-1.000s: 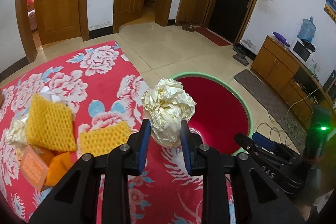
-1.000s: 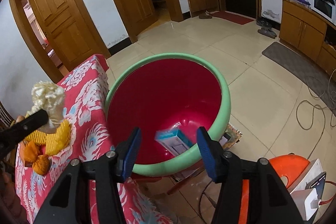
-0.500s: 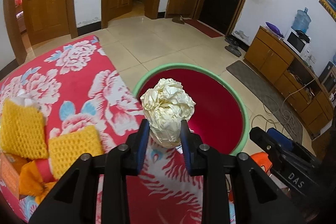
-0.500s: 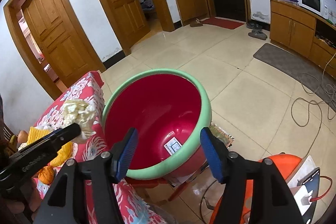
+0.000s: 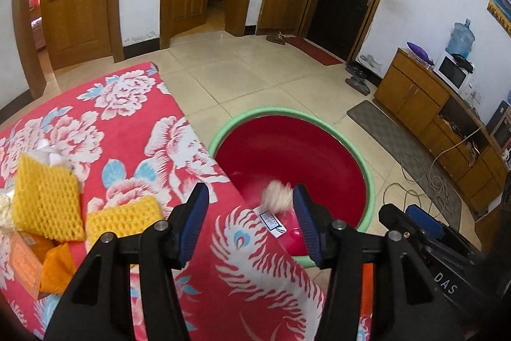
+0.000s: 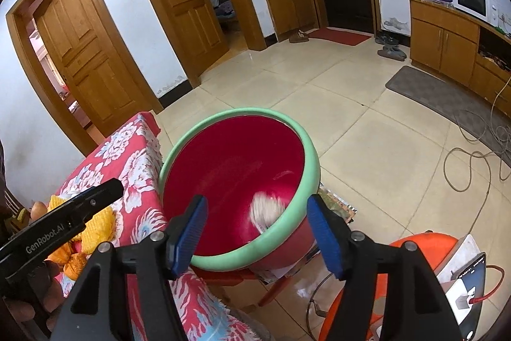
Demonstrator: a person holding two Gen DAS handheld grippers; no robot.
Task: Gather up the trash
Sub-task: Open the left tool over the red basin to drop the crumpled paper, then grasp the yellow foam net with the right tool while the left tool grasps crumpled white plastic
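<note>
Beside the table (image 5: 105,130) with its red, flower-printed cloth stands a big red basin (image 5: 322,130) with a pale green rim, set lower than the tabletop. Over the table's edge hangs the left gripper (image 5: 249,213); its blue-padded jaws have just been opening and now stand well apart, gripping nothing. A crumpled ball of pale paper (image 5: 277,196) shows as a blur inside the basin, free of both pads and close to the right-hand one. At the basin's bottom lies a small white and blue box (image 5: 271,221). Further left on the cloth lie two yellow mesh sponges (image 5: 48,200) and some orange wrappers (image 5: 54,264).

From the other side, the right gripper (image 6: 257,232) hovers over the near rim of the basin (image 6: 309,155), its jaws also just opening wider, empty, with the rim between them. The blurred paper ball (image 6: 266,208) appears against the red inner wall. The left gripper's black finger (image 6: 68,218) pokes in from the left above the cloth.
</note>
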